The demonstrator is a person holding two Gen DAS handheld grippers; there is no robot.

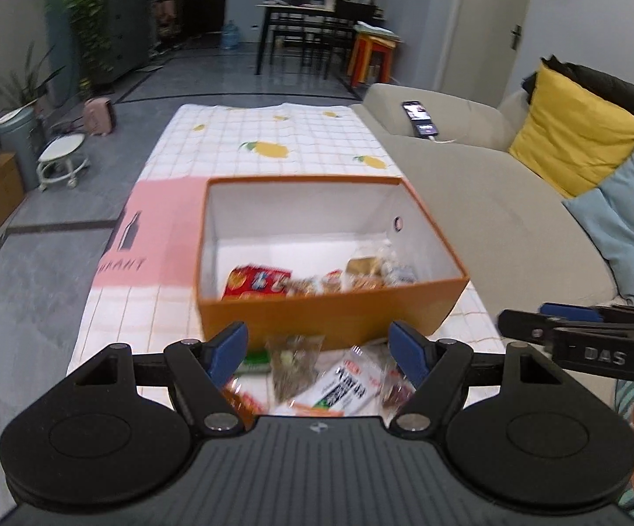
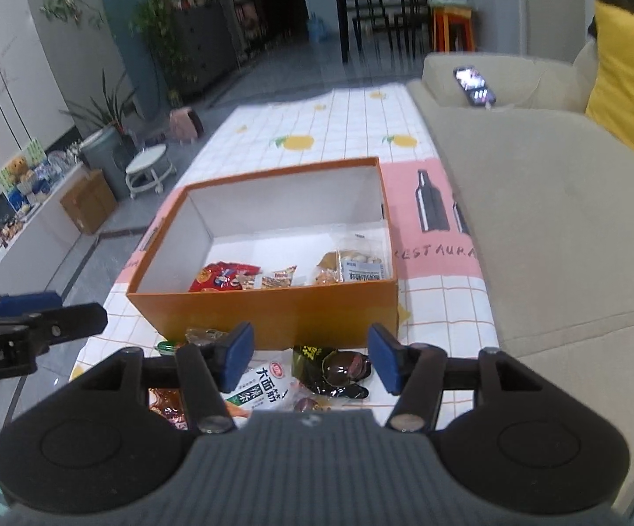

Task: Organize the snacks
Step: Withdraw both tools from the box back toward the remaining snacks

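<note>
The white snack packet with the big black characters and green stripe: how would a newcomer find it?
Start at the orange box on the checked tablecloth. In the loose pile on its near side, the white packet lies just left of a dark glossy packet. It alone is white with bold black characters.

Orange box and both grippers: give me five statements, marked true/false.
1. The orange box has no lid on. True.
2. The box is empty. False: several snack packets lie inside, among them a red packet.
3. The right gripper holds a snack. False: its jaws stand open with nothing pinched; the white noodle-snack packet lies on the table below.
4. Loose snacks lie on the tablecloth in front of the box. True.
5. The left gripper is clamped on the box's rim. False: it is open and short of the box.
</note>
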